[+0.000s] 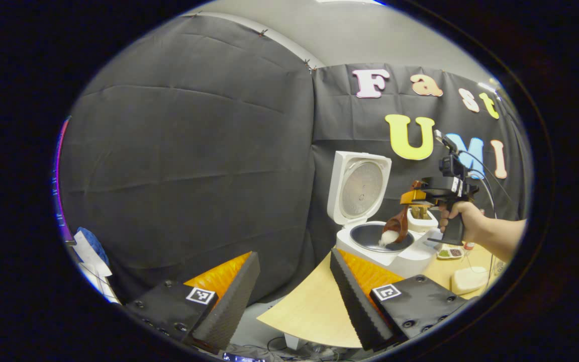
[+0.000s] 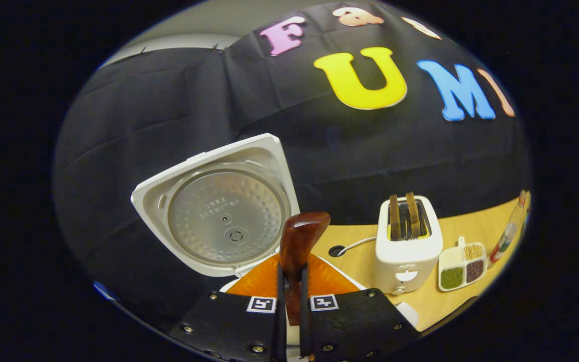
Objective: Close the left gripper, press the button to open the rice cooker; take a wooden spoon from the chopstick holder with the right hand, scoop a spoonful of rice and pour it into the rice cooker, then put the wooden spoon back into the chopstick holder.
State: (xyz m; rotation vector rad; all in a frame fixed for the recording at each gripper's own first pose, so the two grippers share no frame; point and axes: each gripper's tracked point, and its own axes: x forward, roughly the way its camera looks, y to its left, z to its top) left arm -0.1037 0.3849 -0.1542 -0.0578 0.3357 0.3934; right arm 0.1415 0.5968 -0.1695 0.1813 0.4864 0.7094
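Observation:
The white rice cooker [image 1: 410,259] stands on the table with its lid [image 1: 362,191] raised upright and its metal pot [image 1: 370,235] showing. The wooden spoon [image 1: 397,226] hangs bowl-down over the pot, with white rice [image 1: 387,237] at its lip. The right gripper [image 1: 420,200], held by a hand [image 1: 463,218], is shut on the spoon's handle. In the right gripper view the handle [image 2: 297,241] sticks up between the closed fingers of that gripper [image 2: 289,296], in front of the lid [image 2: 219,213]. My left gripper [image 1: 292,301] stands open and holds nothing, well short of the cooker.
A white toaster [image 2: 407,246] with two slices stands right of the cooker, its cord running to a hole [image 2: 336,250] in the table. A small divided seasoning tray [image 2: 463,264] and a bottle [image 2: 505,239] lie further right. The wooden table's [image 1: 309,311] corner is below my left gripper.

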